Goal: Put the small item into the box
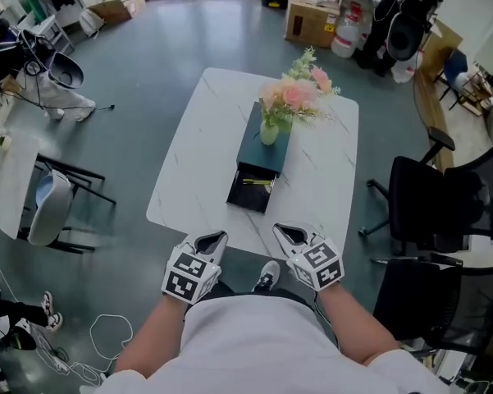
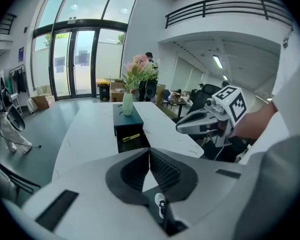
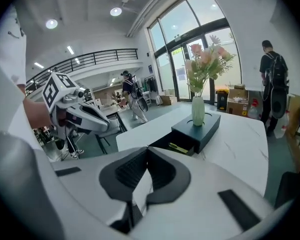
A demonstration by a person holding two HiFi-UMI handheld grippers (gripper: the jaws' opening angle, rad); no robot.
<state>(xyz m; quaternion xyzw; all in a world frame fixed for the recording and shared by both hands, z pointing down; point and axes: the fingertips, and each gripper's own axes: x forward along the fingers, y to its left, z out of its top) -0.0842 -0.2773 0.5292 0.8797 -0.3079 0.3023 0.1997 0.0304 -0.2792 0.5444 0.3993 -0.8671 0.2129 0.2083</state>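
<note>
A dark teal box (image 1: 253, 142) stands mid-table on the white marble table (image 1: 198, 150), with its drawer (image 1: 248, 195) pulled open toward me. A small yellow item (image 1: 258, 182) lies in the drawer; it is also in the left gripper view (image 2: 131, 137) and the right gripper view (image 3: 178, 147). A vase of pink flowers (image 1: 268, 131) stands on the box top. My left gripper (image 1: 212, 241) and right gripper (image 1: 285, 235) hover at the table's near edge, close to my body. Both are shut, with nothing between their pads, well short of the drawer.
Black office chairs (image 1: 443, 203) stand to the right of the table, and a grey chair (image 1: 49, 208) by a second table to the left. Cardboard boxes (image 1: 312, 15) sit on the floor beyond. A person with a backpack (image 3: 274, 89) stands far behind the table.
</note>
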